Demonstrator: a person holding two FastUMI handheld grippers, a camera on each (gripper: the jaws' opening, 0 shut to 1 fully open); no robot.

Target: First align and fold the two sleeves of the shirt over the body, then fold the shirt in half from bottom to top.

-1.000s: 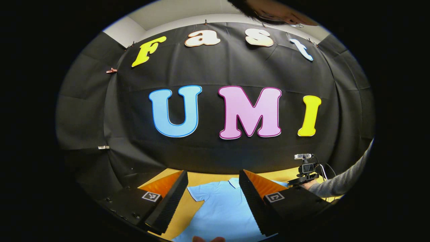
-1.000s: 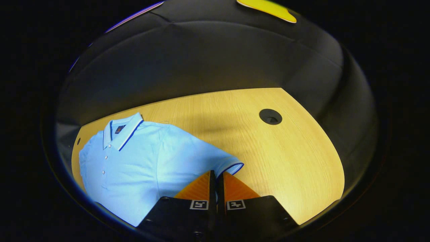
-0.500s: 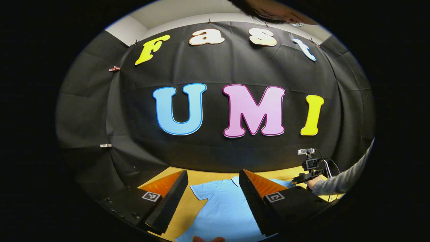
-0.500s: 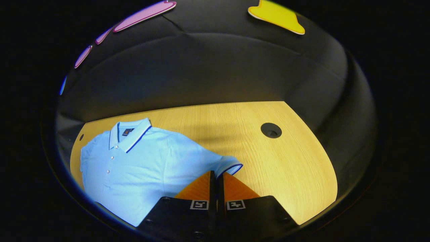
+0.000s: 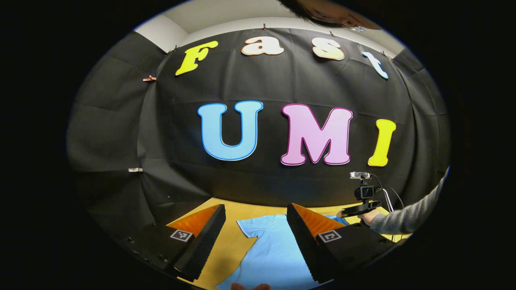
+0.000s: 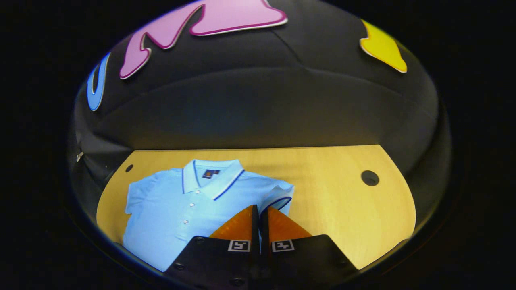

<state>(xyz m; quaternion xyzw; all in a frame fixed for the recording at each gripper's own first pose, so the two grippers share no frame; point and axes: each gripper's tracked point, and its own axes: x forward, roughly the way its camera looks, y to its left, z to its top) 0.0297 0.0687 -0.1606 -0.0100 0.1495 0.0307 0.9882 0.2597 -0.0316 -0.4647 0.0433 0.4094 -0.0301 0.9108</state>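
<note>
- Booth surface: a light wooden table (image 6: 330,201) against the black cloth wall; a round cable hole (image 6: 369,177) sits well to the right of the shirt.
- Task item: a pale blue polo shirt (image 6: 173,213) lies front up on the table, collar (image 6: 211,177) toward the wall, hem toward the person.
- Right gripper (image 6: 260,211): fingers pressed together on the cuff of the shirt's right-hand sleeve (image 6: 280,197). The sleeve is raised off the table and bent in toward the collar.
- Left gripper (image 5: 256,229): fingers wide apart, holding nothing, hovering above the table with the shirt's body between and beyond them. The far sleeve (image 5: 248,225) lies flat, just ahead.
- Far right of the left gripper view: a hand in a grey sleeve (image 5: 403,219) holds the other gripper beside the shirt.
- Key relation: the shirt body lies left of the right gripper's fingers, so the held sleeve must, in my judgement, travel leftward across the placket, square to the shirt's collar-to-hem axis.
- Assessment: the first sleeve fold is in progress; the second sleeve and the bottom-to-top fold are outstanding.
</note>
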